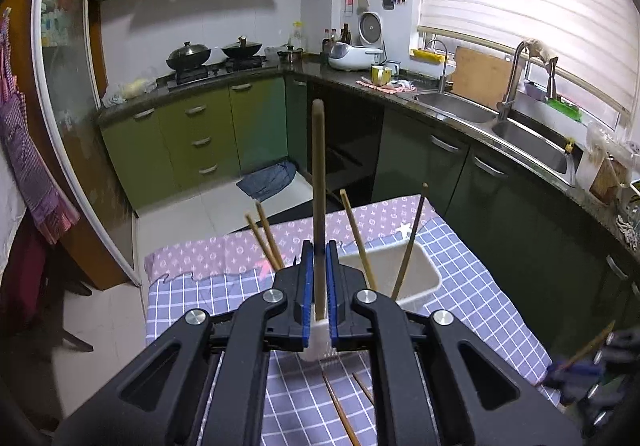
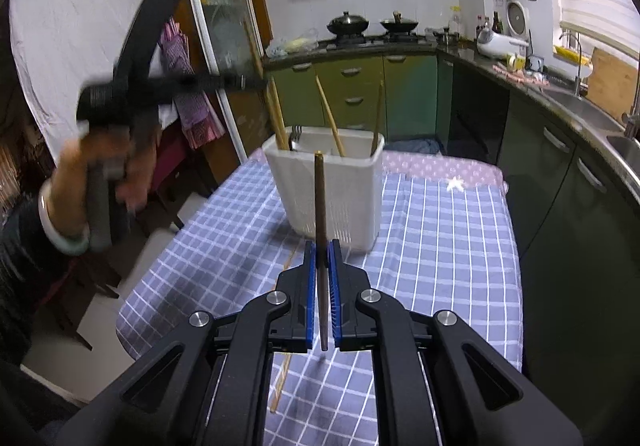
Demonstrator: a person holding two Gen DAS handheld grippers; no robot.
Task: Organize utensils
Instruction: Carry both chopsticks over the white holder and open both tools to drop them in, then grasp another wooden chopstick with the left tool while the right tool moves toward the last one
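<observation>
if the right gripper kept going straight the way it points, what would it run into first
Most likely the white utensil bin. The right gripper, shut on a brown chopstick, points at the bin's near wall across bare checked tablecloth. The chopstick's tip would touch first, though depth is hard to judge.

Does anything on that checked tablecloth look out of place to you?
Yes: loose chopsticks lie flat on the checked tablecloth, while the others stand tilted in the white holder. Each gripper, left and right, also pinches a single utensil, not yet put away.
</observation>
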